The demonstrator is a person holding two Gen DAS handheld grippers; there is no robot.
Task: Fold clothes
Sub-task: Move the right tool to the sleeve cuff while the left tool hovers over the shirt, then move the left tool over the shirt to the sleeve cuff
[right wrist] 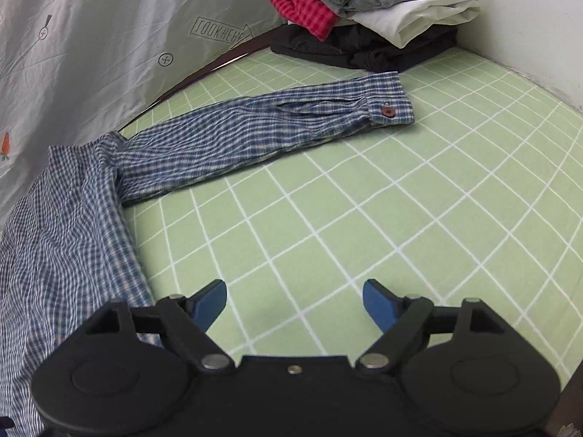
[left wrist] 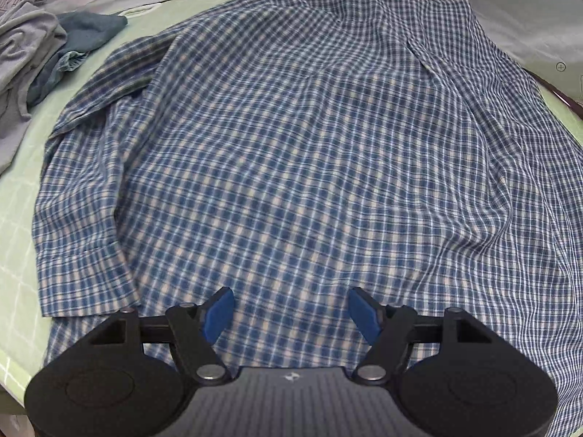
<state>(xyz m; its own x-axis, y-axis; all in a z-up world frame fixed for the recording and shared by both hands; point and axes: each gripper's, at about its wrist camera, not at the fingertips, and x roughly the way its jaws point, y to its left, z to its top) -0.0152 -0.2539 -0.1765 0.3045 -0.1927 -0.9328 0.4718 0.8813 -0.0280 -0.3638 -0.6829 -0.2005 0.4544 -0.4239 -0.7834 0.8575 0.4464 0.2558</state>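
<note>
While the shirt [left wrist: 291, 153] lies spread back-up on the green gridded bed sheet [right wrist: 400, 225], both your claws hang free of it; every place below is given from the shirt.

- Shirt: blue plaid, long-sleeved, body flat, apparently laid out for sleeve-folding. No fold looks made yet.
- Right sleeve [right wrist: 262, 131]: stretched straight out from the shirt's shoulder across bare sheet, cuff button up. Laid out this way, it looks ready to be turned in over the back.
- Left sleeve [left wrist: 83, 189]: lying along the shirt's left edge, cuff near the hem, somewhat rumpled.
- Left claw [left wrist: 289, 313]: released, blue pads spread, nothing between them; poised above the shirt's lower back, near the hem.
- Right claw [right wrist: 295, 304]: released, pads wide, nothing held; over bare sheet just beside the shirt's right side seam.
- Folded stack [right wrist: 371, 11]: grey, white, red-checked and black pieces, well beyond the right cuff in the corner; probably finished work kept clear.
- Loose clothes [left wrist: 40, 47]: grey and teal pieces heaped past the shirt's left shoulder, likely awaiting their turn.

Likely next reach: the right sleeve.
</note>
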